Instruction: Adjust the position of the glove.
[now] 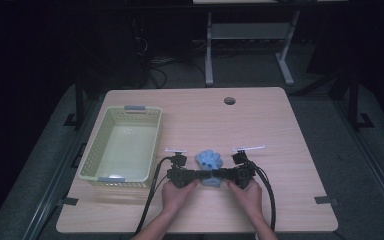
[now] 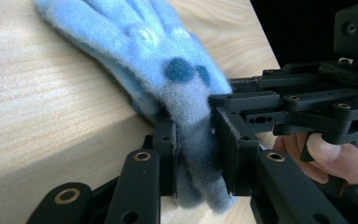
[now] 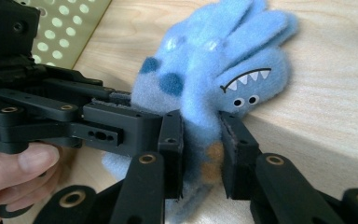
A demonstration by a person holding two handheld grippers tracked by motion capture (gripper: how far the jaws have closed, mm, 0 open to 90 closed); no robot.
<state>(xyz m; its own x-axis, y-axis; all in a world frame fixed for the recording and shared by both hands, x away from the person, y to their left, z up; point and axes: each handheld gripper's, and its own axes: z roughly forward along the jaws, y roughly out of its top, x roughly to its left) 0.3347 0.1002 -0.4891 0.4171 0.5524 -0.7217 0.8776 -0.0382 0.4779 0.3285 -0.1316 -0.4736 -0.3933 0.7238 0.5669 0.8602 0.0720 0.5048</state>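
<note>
Soft fleece monster glove [image 1: 209, 162] pinched at its cuff by both tongs

Right of the yellow basket [image 1: 121, 145] on the tabletop [image 1: 270, 125], left tongs [image 2: 193, 154] and right tongs [image 3: 200, 156] clamp the cuff; light, floppy, probably non-slip, best gripped there.

Bright tabletop (dark surroundings), close-ups soft.

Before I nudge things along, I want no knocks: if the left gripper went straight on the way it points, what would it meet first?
The right gripper. The left gripper points across the table at it, both shut on the blue glove from opposite sides. Their fingers look almost touching, though depth is hard to judge.
</note>
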